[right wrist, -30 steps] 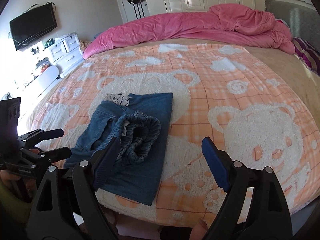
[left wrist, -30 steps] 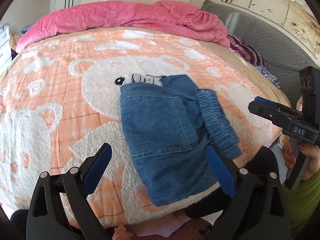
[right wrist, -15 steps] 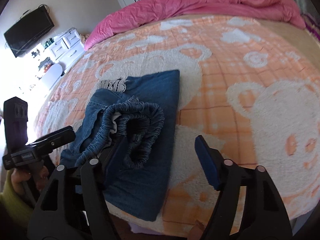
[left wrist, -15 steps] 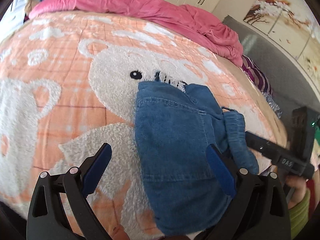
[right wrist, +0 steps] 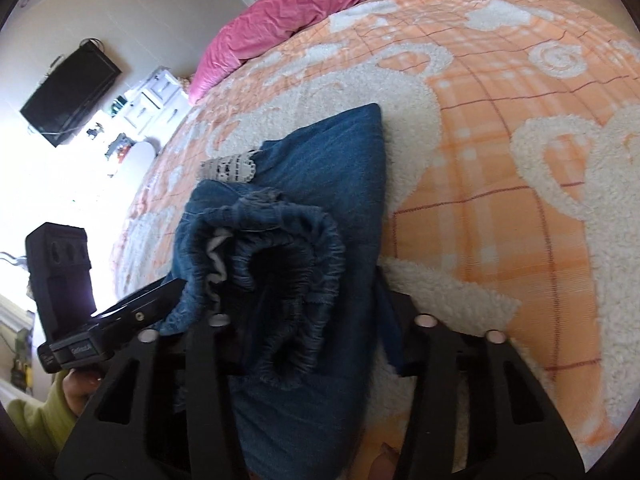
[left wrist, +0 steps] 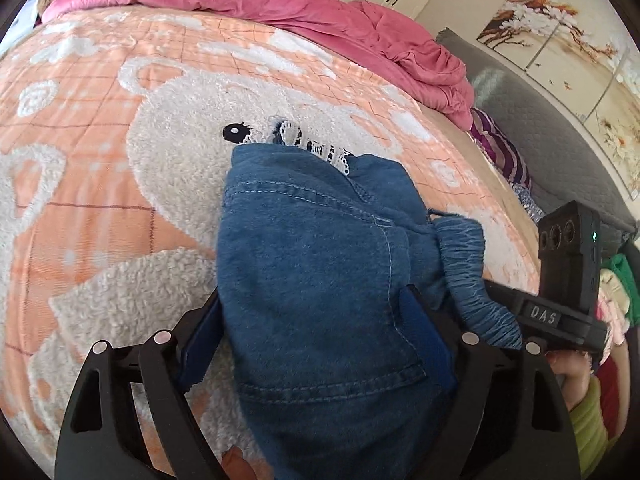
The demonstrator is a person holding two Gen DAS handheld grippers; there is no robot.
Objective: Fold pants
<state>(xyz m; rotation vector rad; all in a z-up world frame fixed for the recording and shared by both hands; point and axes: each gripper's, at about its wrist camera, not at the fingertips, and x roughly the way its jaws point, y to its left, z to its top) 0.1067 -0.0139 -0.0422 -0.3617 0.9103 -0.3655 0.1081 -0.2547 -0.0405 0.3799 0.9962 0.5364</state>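
Observation:
Folded blue denim pants (left wrist: 320,280) lie on the orange bear blanket (left wrist: 100,160) near the bed's front edge; they also show in the right wrist view (right wrist: 328,208). A lace trim (left wrist: 308,144) sticks out at the far end. My left gripper (left wrist: 316,332) has its jaws spread around the near part of the pants, the cloth between its blue pads. My right gripper (right wrist: 308,312) has its jaws spread around the gathered elastic waistband (right wrist: 288,256). Each gripper shows from the side in the other's view: the right one in the left wrist view (left wrist: 560,316), the left one in the right wrist view (right wrist: 116,320).
A pink duvet (left wrist: 280,4) is bunched along the far side of the bed. A striped purple cloth (left wrist: 500,148) and a grey headboard (left wrist: 560,128) are at the right. A TV (right wrist: 68,96) and white drawers (right wrist: 152,100) stand by the left wall.
Both grippers have moved forward onto the pants: the left now straddles the near denim, the right straddles the waistband. The jaws have narrowed around the cloth.

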